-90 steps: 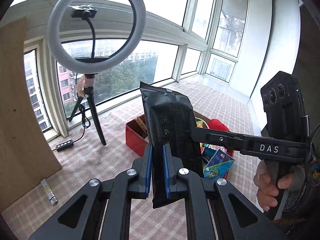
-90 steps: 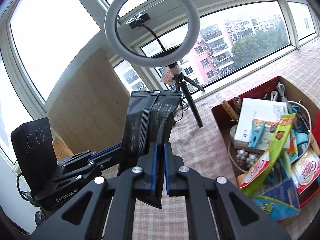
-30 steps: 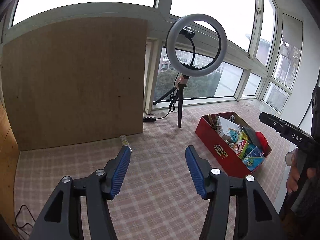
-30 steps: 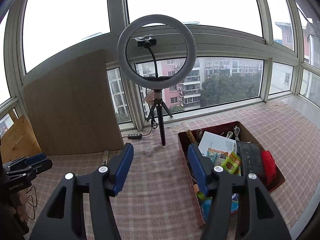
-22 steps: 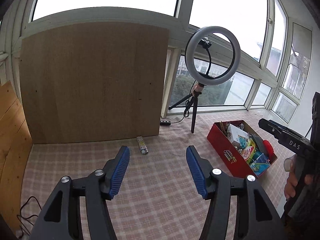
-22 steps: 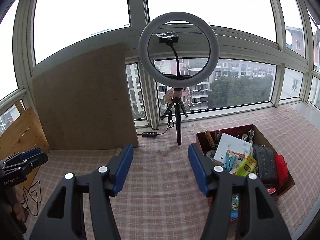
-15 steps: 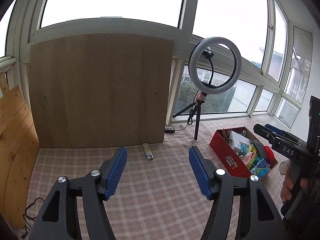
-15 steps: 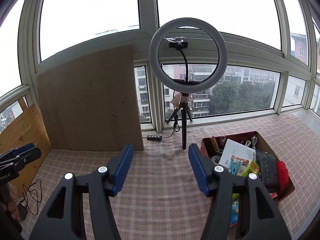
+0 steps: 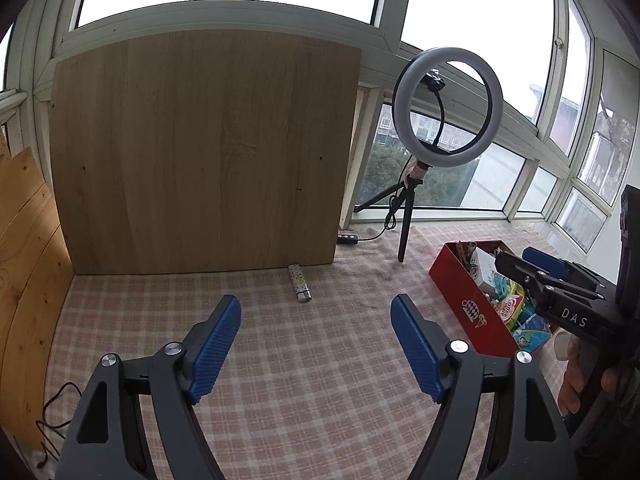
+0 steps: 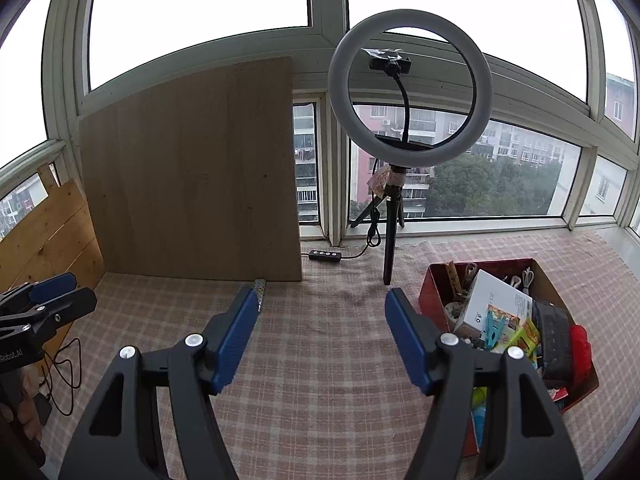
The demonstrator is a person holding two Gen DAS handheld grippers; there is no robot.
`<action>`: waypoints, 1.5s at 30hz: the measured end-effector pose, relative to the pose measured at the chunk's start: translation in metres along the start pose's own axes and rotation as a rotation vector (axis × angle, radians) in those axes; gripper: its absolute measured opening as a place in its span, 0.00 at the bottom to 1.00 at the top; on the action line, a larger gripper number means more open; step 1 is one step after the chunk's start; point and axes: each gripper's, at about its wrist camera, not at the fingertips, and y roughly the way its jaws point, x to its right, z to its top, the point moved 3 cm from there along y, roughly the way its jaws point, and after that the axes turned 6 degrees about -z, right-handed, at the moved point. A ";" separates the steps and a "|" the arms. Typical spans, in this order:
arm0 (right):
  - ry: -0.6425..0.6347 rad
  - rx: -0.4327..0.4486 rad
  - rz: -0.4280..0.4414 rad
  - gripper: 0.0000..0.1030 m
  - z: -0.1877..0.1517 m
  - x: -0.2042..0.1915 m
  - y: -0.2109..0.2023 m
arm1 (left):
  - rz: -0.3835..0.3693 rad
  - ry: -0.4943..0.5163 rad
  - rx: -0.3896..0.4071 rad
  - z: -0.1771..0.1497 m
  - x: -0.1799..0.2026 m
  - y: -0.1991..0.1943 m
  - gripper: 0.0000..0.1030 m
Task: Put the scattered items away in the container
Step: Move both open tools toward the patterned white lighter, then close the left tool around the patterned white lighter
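A small patterned lighter [image 9: 299,283] lies flat on the checked cloth, alone, at about twelve o'clock in the left wrist view, its silver cap toward the camera. At about three o'clock sits the red box [image 9: 466,303], open-topped and crammed. In the right wrist view the box [image 10: 430,286] holds a white carton [image 10: 498,306], a black pouch [image 10: 554,342], a red item [image 10: 580,350], bright snack packets [image 10: 524,334] and cables, heaped to its rim.
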 end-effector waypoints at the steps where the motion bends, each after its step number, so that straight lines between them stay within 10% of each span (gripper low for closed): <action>1: -0.001 -0.009 0.002 0.63 -0.001 -0.002 0.004 | 0.004 -0.007 -0.009 -0.001 -0.002 0.006 0.73; 29: 0.008 -0.194 -0.079 0.64 -0.018 0.020 0.143 | 0.069 -0.112 -0.311 -0.008 -0.028 0.270 0.72; 35: 0.043 -0.231 -0.097 0.64 -0.029 0.038 0.159 | 0.141 -0.114 -0.383 -0.017 -0.043 0.305 0.46; 45: 0.094 -0.265 -0.090 0.64 -0.039 0.052 0.168 | 0.219 -0.015 -0.369 -0.023 -0.038 0.305 0.34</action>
